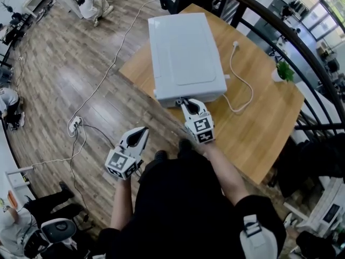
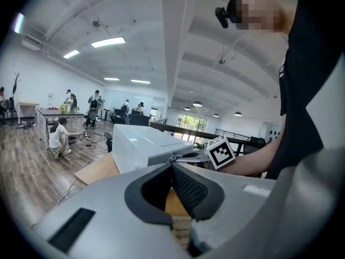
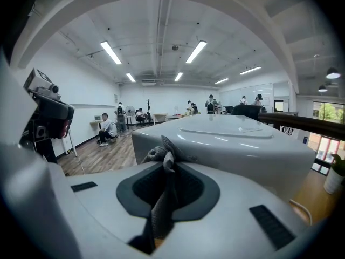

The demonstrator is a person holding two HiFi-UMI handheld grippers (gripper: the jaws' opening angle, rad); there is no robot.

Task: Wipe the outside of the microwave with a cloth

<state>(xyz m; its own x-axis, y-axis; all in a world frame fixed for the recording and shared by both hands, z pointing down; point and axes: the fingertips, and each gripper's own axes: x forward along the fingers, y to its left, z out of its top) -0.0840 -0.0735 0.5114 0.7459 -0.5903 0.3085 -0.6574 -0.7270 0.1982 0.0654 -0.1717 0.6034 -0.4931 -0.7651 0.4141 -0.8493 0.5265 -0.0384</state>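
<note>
The white microwave (image 1: 184, 53) stands on a wooden table (image 1: 264, 117); it also fills the middle of the right gripper view (image 3: 226, 142) and shows ahead in the left gripper view (image 2: 145, 144). My right gripper (image 1: 181, 101) is shut on a grey cloth (image 3: 161, 161), whose bunched end (image 1: 178, 100) touches the microwave's near lower edge. My left gripper (image 1: 141, 134) hangs lower left, off the table over the floor, jaws closed together with nothing in them (image 2: 171, 169).
A white power cord (image 1: 240, 82) with its plug lies on the table right of the microwave. A small potted plant (image 1: 281, 70) stands at the far right. A black railing (image 1: 291, 42) curves behind. Cables and a power strip (image 1: 74, 125) lie on the wooden floor; people sit further off.
</note>
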